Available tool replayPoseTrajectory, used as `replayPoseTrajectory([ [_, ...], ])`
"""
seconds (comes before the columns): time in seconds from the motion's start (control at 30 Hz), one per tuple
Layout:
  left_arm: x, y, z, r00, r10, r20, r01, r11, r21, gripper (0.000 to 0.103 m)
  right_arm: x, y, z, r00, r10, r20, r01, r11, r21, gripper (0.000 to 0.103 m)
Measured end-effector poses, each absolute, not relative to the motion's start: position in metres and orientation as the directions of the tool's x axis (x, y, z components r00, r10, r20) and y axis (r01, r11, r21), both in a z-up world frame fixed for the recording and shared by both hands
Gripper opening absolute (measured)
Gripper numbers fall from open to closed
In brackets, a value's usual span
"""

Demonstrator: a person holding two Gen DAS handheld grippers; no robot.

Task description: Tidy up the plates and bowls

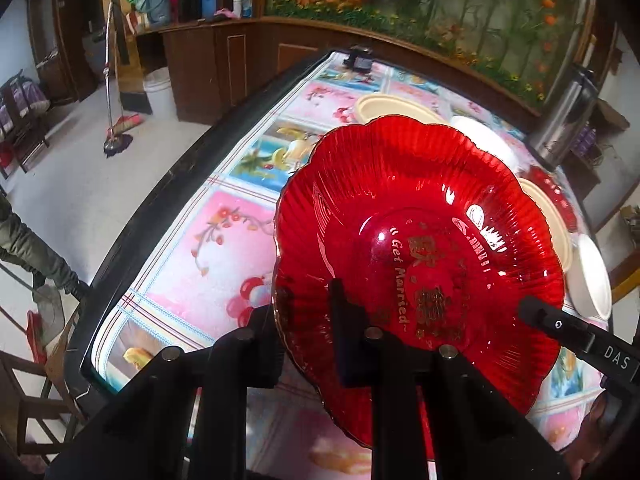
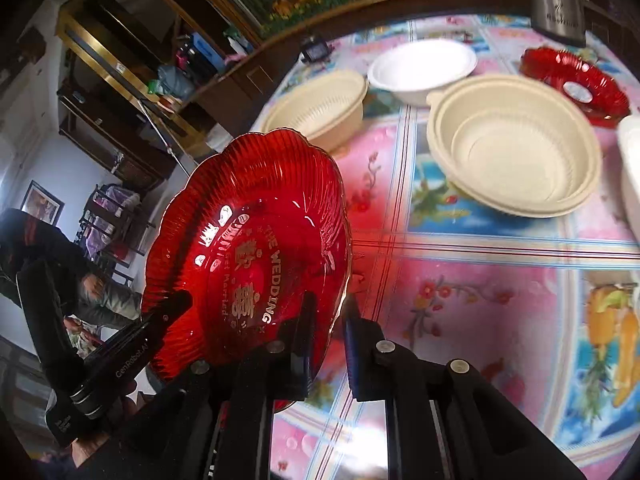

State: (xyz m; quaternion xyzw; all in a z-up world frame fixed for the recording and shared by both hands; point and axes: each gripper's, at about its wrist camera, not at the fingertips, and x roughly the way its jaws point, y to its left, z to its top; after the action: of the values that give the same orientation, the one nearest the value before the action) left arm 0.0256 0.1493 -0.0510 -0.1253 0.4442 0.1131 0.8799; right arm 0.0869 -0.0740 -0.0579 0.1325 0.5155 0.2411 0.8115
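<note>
Nearest the lenses, both claws are clamped on one red, scallop-edged, translucent ribbed plate (image 1: pixel 416 248) with gold wedding lettering: the left gripper (image 1: pixel 308 336) pinches its rim at about 7 o'clock in the left wrist view, and the right gripper (image 2: pixel 326 344) bites the opposite rim at about 6 o'clock in the right wrist view, jaws drawn together on the thin edge. The plate hangs tilted above the flower-printed tablecloth (image 2: pixel 460 300), apparently lifted clear, so I judge the step in hand to be carrying it toward its match. Farther out, at 1 o'clock in the right view, sits a cream round plastic bowl (image 2: pixel 516 148); at 12 o'clock a cream colander-like bowl (image 2: pixel 320 100) and a white shallow bowl (image 2: pixel 424 68); farthest, at 2 o'clock, a second red scalloped plate (image 2: pixel 576 84). The next move probably calls for levelling the plate, travelling over the bowls without clipping their rims, and lowering it squarely onto that plate before either grip lets go.
</note>
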Motion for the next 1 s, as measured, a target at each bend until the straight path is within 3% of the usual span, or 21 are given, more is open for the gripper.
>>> replayPoseTrajectory([
  [1.0, 0.017, 0.131, -0.098, 0.511, 0.084, -0.855, -0.316, 0.944, -0.096, 0.019, 0.074, -0.085, -0.085, 0.314, 0.486, -0.815, -0.216, 0.873, 0.437, 0.014],
])
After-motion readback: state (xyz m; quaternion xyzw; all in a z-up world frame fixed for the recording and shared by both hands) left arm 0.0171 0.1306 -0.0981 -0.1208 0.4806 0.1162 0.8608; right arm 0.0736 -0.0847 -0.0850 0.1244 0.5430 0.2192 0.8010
